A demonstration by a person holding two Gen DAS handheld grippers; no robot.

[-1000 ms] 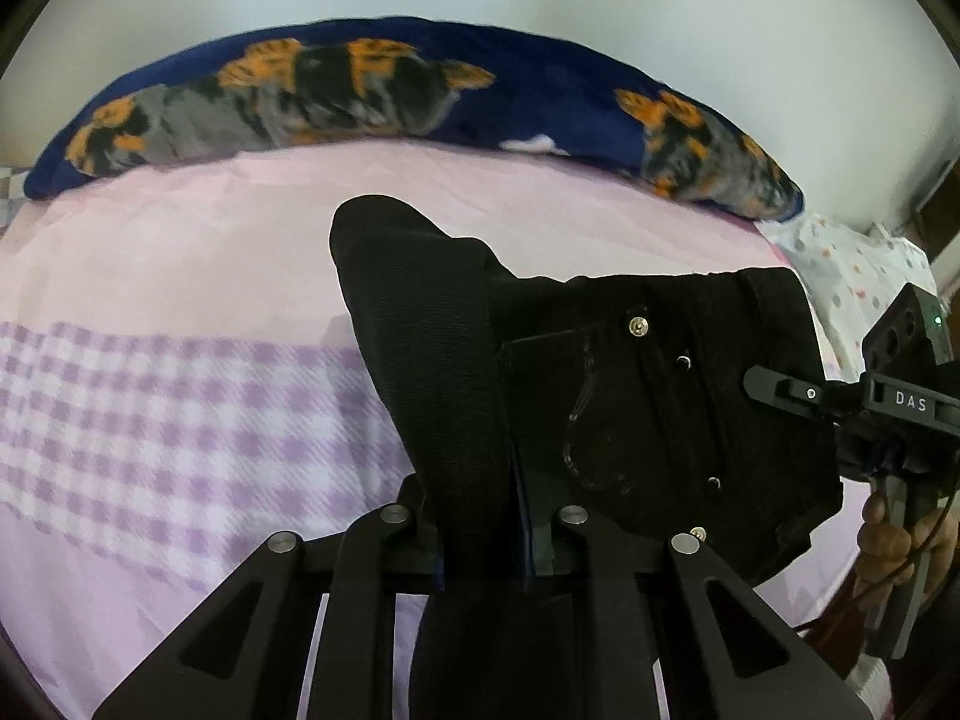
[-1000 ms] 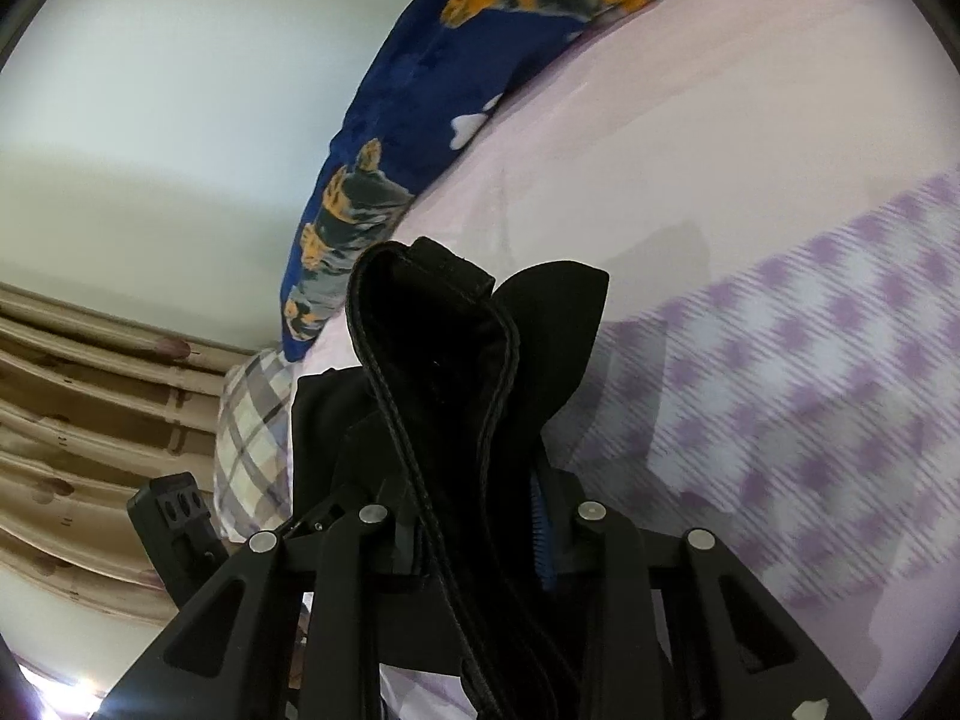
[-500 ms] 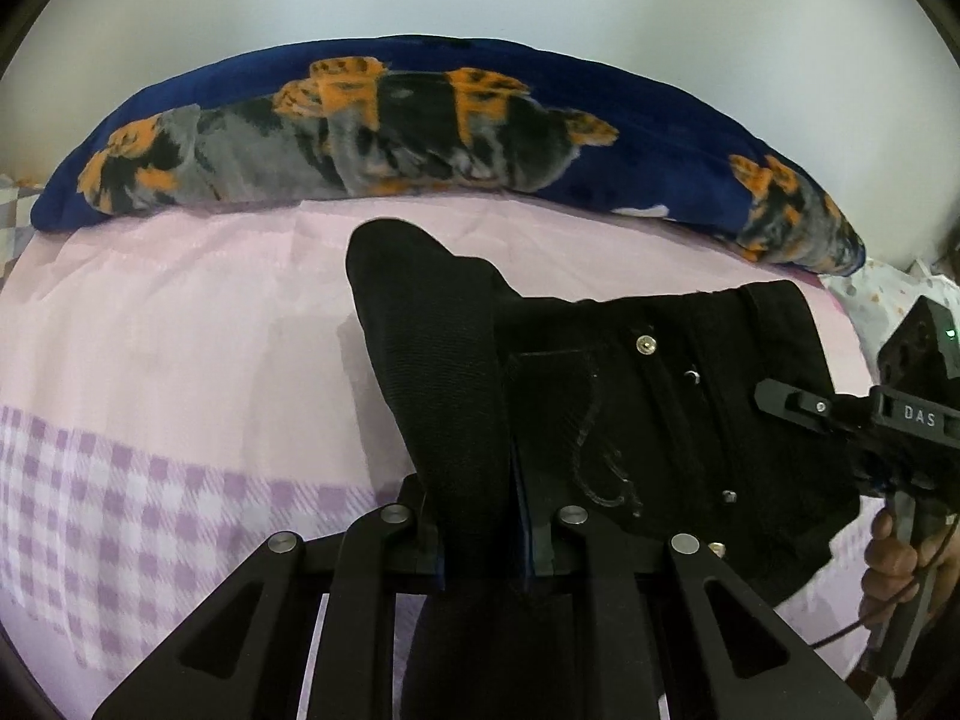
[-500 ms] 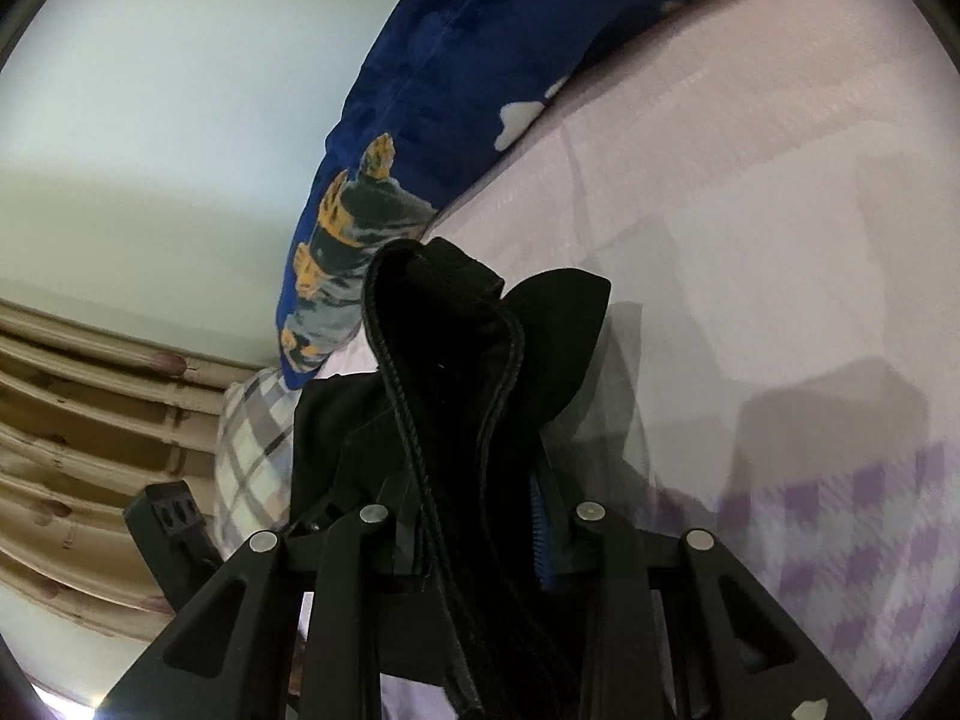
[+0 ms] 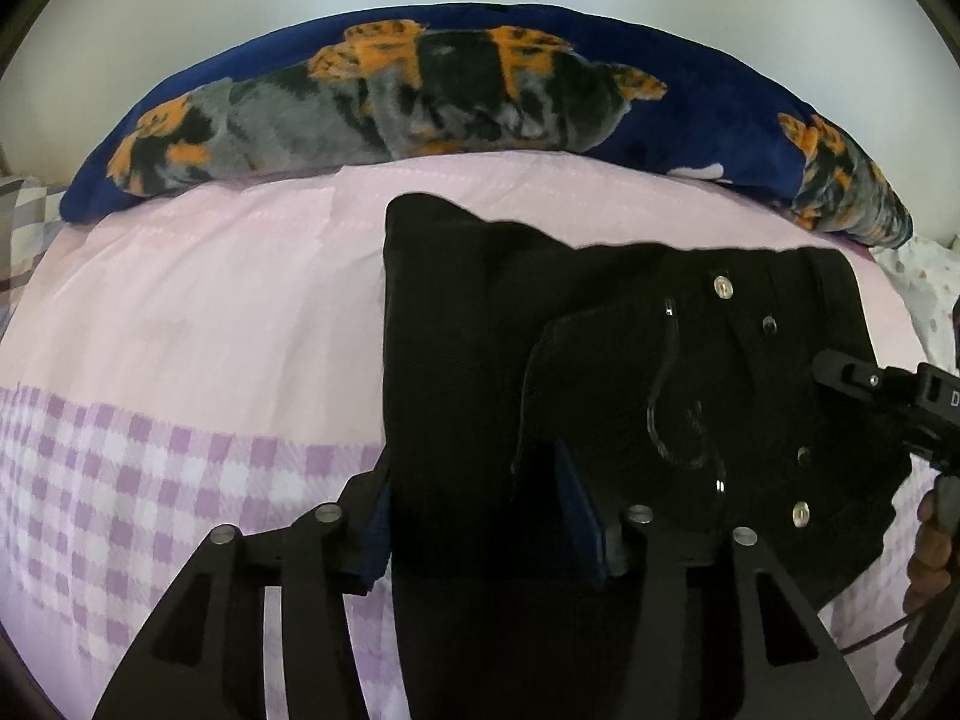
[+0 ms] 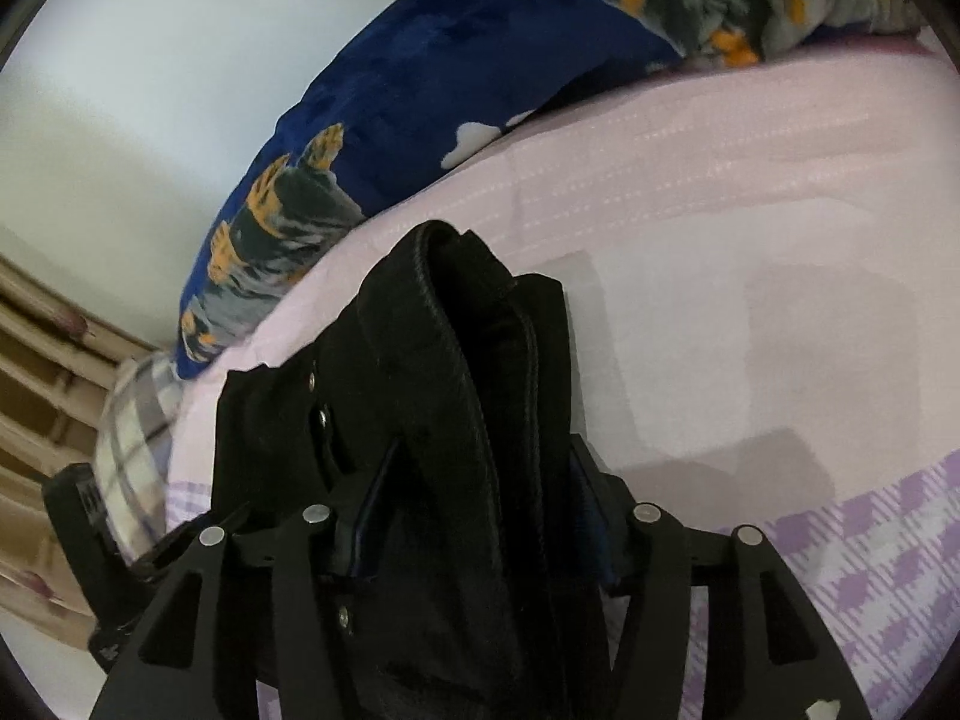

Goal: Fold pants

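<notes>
Black pants (image 5: 630, 372) with metal buttons (image 5: 723, 287) lie bunched on the pink bed sheet (image 5: 210, 312). My left gripper (image 5: 477, 516) has a thick fold of the cloth between its jaws. The jaws are opening, and the right pad's blue face shows free of the fabric. In the right wrist view, the pants' seamed edge (image 6: 432, 360) rises between the jaws of my right gripper (image 6: 477, 516). These jaws are opening too, with a gap at the left pad. The cloth below both grippers is hidden by their frames.
A dark blue pillow (image 5: 480, 96) with an orange and grey print runs along the wall behind the pants. The sheet has a purple check band (image 5: 120, 480) toward the front. A grey check pillow (image 6: 132, 420) and wooden slats (image 6: 36, 372) are at the left. A hand (image 5: 930, 546) holds the right tool.
Both pairs of jaws have spread apart and no longer pinch the black cloth, which now sits loose between them. Both views have moved in toward the blue pillow.
</notes>
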